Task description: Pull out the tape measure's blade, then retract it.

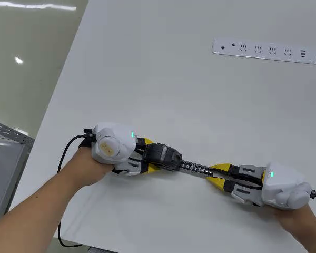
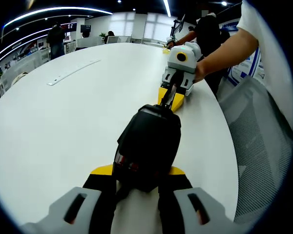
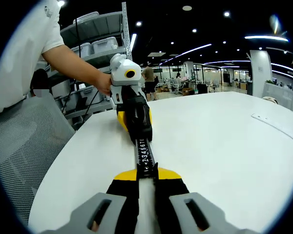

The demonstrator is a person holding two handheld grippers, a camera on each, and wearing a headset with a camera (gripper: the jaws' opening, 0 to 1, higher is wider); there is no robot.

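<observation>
The black tape measure case (image 1: 162,156) lies low over the white table, held between the yellow-tipped jaws of my left gripper (image 1: 147,156), which is shut on it. The case bulks large in the left gripper view (image 2: 147,146). A short length of black blade with white numbers (image 1: 196,168) runs from the case to my right gripper (image 1: 217,176), which is shut on the blade's end. In the right gripper view the blade (image 3: 143,152) stretches from my right gripper (image 3: 145,174) to the case (image 3: 138,117).
A white power strip (image 1: 265,51) lies on the table (image 1: 163,79) at the far right. The table's left edge drops to a glossy floor, with a grey metal rack (image 1: 5,138) below left. People stand in the background beyond the table (image 2: 207,27).
</observation>
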